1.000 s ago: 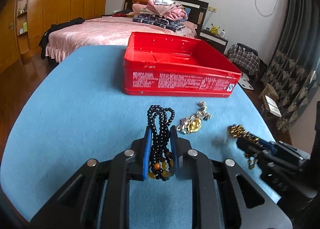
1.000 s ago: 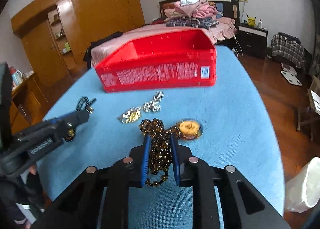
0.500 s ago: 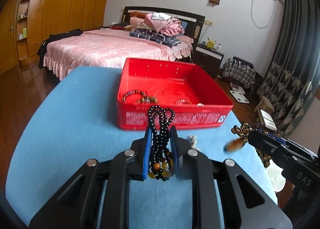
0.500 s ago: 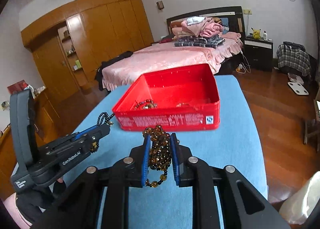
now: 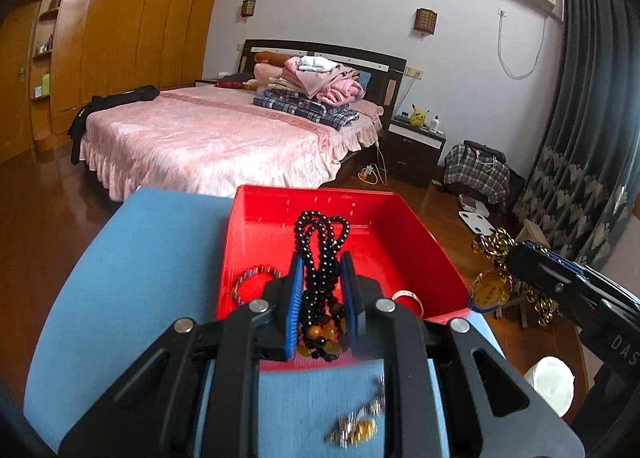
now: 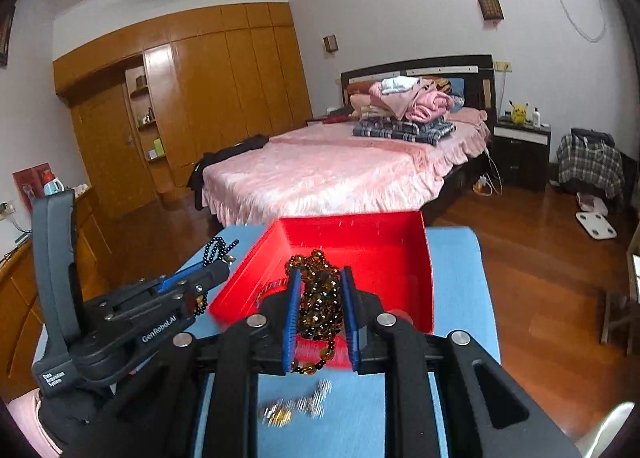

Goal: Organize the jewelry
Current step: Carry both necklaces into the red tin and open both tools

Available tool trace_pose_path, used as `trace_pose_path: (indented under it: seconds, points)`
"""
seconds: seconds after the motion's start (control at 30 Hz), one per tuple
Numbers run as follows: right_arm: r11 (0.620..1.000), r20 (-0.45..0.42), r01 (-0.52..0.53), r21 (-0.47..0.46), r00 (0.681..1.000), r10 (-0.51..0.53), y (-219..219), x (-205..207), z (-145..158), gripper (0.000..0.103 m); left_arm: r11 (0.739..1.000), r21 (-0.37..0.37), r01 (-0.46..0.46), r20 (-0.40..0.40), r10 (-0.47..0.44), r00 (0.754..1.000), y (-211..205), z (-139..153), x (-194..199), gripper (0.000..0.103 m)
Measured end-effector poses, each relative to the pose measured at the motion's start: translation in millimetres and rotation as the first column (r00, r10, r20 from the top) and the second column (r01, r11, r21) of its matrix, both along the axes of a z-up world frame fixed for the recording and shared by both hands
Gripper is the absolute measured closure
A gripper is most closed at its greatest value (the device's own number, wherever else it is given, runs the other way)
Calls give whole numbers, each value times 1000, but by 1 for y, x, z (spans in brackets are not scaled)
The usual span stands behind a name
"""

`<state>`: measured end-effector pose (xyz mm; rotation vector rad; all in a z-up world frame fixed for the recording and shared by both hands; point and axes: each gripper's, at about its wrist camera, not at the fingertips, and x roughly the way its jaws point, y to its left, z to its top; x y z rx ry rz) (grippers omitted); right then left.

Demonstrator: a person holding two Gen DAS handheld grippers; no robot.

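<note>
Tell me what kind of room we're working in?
A home bedroom, most likely: a bed with folded clothes piled on it, a wooden wardrobe along the wall, and a nightstand beside the bed.

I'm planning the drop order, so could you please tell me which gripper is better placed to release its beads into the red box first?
Probably left: the left gripper holds the black beads centred over the red box.

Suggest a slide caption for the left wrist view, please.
Left gripper carries black bead necklace over red box.
</note>
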<state>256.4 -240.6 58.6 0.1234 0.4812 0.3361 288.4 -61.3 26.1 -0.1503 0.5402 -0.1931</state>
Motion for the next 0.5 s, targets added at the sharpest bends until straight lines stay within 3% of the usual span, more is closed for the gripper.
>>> trace_pose_path:
  seconds: [0.37, 0.4, 0.43, 0.5]
  points:
    - [1000, -52, 3, -4, 999, -3, 6, 65, -28, 83, 1000, 25, 8, -59, -6, 998, -2, -26, 64, 83]
    - [1000, -69, 5, -12, 998, -6, 7, 71, -33, 83, 1000, 28, 3, -65, -1, 998, -1, -28, 67, 80]
    - [1000, -81, 15, -16, 997, -16, 7, 76, -36, 80, 1000, 25, 6, -75, -4, 997, -1, -31, 71, 64]
    - [1000, -90, 24, -11, 996, -25, 6, 78, -39, 69, 1000, 23, 9, -87, -7, 996, 0, -32, 74, 49]
